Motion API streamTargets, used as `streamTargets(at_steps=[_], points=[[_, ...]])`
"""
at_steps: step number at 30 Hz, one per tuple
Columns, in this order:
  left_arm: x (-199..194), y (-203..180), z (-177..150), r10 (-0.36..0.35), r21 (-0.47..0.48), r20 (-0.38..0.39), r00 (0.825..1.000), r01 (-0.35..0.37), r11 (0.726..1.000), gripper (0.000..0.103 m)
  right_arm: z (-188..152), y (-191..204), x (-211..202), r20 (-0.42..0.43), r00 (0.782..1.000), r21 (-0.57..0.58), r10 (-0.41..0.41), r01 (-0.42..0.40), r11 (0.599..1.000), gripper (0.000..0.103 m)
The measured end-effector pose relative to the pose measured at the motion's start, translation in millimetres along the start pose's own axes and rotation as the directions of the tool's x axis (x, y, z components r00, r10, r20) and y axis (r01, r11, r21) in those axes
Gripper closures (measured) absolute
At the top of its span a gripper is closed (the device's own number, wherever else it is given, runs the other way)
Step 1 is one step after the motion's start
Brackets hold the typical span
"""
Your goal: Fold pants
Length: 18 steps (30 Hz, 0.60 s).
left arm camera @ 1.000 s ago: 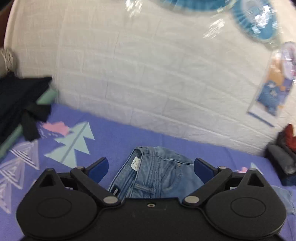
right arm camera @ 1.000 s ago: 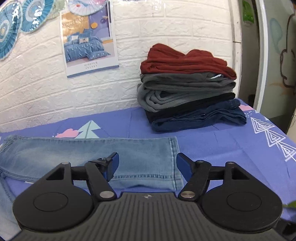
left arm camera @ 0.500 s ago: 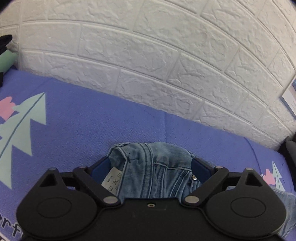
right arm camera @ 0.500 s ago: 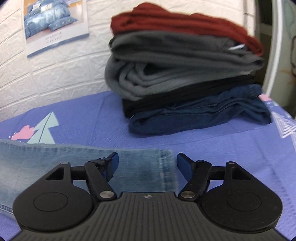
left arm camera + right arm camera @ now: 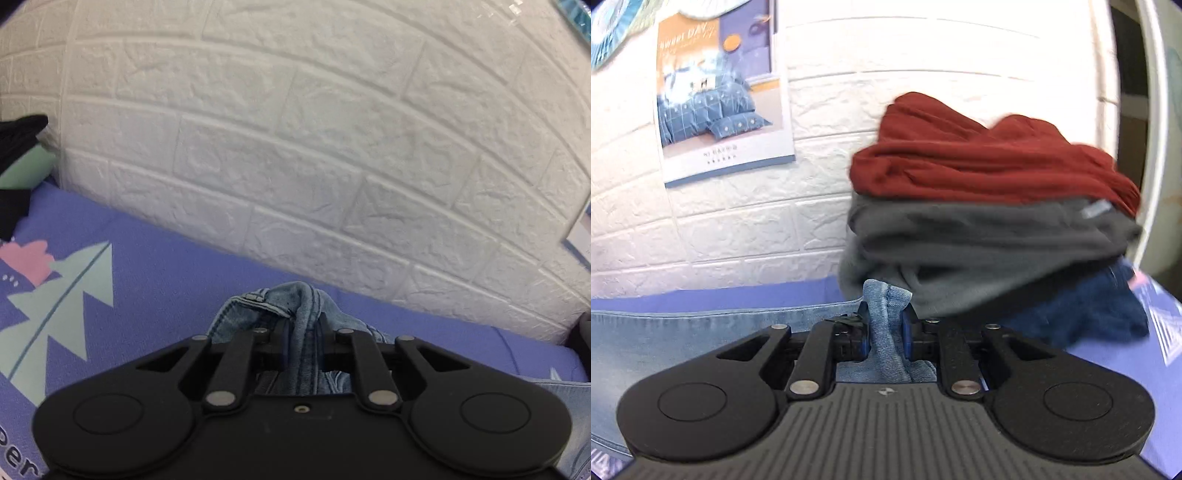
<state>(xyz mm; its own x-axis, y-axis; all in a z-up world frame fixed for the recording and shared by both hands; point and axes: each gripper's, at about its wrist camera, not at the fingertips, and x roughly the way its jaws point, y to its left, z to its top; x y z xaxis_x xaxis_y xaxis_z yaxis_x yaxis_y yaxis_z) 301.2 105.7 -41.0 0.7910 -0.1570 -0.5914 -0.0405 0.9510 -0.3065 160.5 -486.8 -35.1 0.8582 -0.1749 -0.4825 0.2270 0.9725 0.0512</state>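
Light blue jeans (image 5: pixel 683 332) lie on a purple printed sheet (image 5: pixel 155 280). My left gripper (image 5: pixel 303 343) is shut on the bunched waistband of the jeans (image 5: pixel 295 299), which pokes up between the fingers close to the white brick wall. My right gripper (image 5: pixel 885 332) is shut on the hem end of a jeans leg (image 5: pixel 886 295), and a fold of denim stands up between its blue pads. The leg stretches off to the left in the right wrist view.
A stack of folded clothes (image 5: pixel 990 221), red on grey on navy, stands just behind and right of the right gripper. A poster (image 5: pixel 720 96) hangs on the brick wall (image 5: pixel 295 147). Dark clothing (image 5: pixel 14 158) lies at the far left.
Both grippers were open above the jeans and have closed on the denim, left on the waistband, right on the leg hem. Both have moved closer to the wall.
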Motion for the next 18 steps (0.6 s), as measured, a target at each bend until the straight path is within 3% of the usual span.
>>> streamTargets(at_steps=[2, 6, 11, 12, 13, 14, 15, 16, 18], points=[[18, 6, -8, 0.005, -0.029, -0.034, 0.999, -0.006, 1.0, 0.101, -8, 4, 20, -0.048, 0.999, -0.012, -0.02, 0.019, 1.0, 0.076], [26, 9, -15, -0.003, -0.033, -0.04, 0.999, 0.001, 0.999, 0.095, -21, 2, 29, -0.024, 0.999, -0.025, -0.024, 0.024, 0.999, 0.076], [24, 12, -6, -0.037, -0.074, -0.07, 0.997, 0.032, 0.997, 0.071, -23, 2, 30, -0.022, 0.999, -0.044, -0.033, 0.032, 0.999, 0.073], [21, 13, -3, -0.035, -0.085, -0.08, 0.996, 0.028, 0.996, 0.053, -21, 1, 28, -0.027, 0.999, -0.036, -0.031, 0.03, 0.999, 0.065], [16, 14, -1, -0.032, -0.094, -0.089, 0.995, 0.024, 0.995, 0.046, -19, 0, 23, -0.028, 0.999, -0.026, -0.037, 0.036, 0.999, 0.061], [9, 15, 1, -0.033, -0.095, -0.094, 0.995, 0.024, 0.995, 0.017, -17, -1, 17, -0.018, 0.999, -0.01, -0.051, 0.051, 0.999, 0.045], [1, 16, 3, -0.01, -0.087, -0.096, 0.995, 0.002, 0.996, 0.0, -16, 0, 5, 0.011, 0.998, 0.002, -0.062, 0.062, 0.998, 0.036], [-9, 17, 5, 0.001, -0.069, -0.082, 0.997, -0.007, 0.998, 0.0, -14, 1, -8, 0.045, 0.998, 0.002, -0.043, 0.043, 0.999, 0.034], [-27, 13, 10, -0.042, -0.014, -0.05, 0.998, 0.042, 0.999, 0.0, -8, 6, -27, 0.069, 0.997, -0.013, 0.045, -0.044, 0.999, 0.022]])
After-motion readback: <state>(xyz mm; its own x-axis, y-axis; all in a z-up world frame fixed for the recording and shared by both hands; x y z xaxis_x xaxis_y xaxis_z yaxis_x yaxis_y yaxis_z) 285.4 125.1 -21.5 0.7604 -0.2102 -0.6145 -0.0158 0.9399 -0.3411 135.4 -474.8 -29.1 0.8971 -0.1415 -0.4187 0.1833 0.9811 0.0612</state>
